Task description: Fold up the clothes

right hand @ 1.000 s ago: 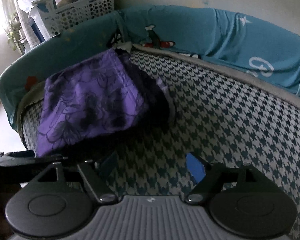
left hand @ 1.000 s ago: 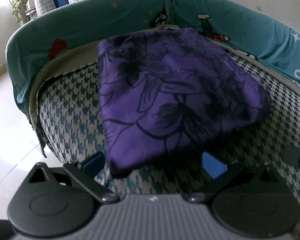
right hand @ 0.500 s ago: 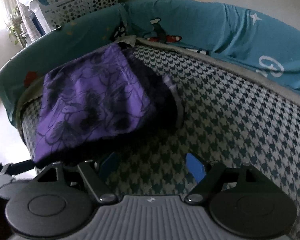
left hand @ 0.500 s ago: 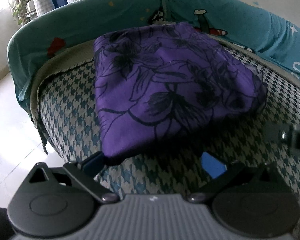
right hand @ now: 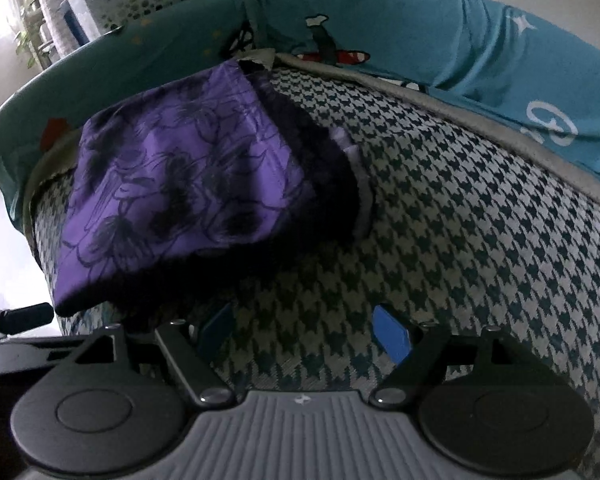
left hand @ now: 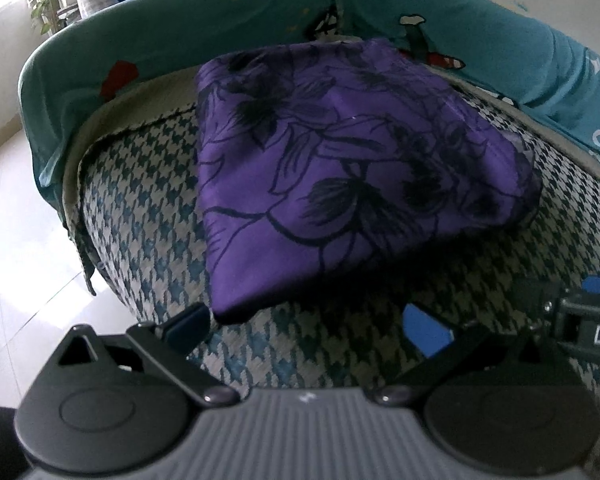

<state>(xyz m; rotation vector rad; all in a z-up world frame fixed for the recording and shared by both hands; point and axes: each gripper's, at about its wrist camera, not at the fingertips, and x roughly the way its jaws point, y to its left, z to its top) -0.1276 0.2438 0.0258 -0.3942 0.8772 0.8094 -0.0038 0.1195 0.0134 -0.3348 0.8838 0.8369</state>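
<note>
The folded purple cloth with black flower print (left hand: 340, 184) lies on the houndstooth-patterned cushion (left hand: 148, 200), at twelve o'clock just ahead of the left tongs (left hand: 306, 326), whose fingers stand apart and empty. From the right tongs (right hand: 306, 330), likewise apart and empty, it sits toward ten o'clock, near.

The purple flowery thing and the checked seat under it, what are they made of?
The purple garment looks like thin, smooth woven cloth with a slight sheen; it lies in soft folded layers, printed with dark flowers. The checked seat looks like coarser, matte upholstery weave: its houndstooth pattern shows a grainy texture. The exact fibres can't be told.
</note>
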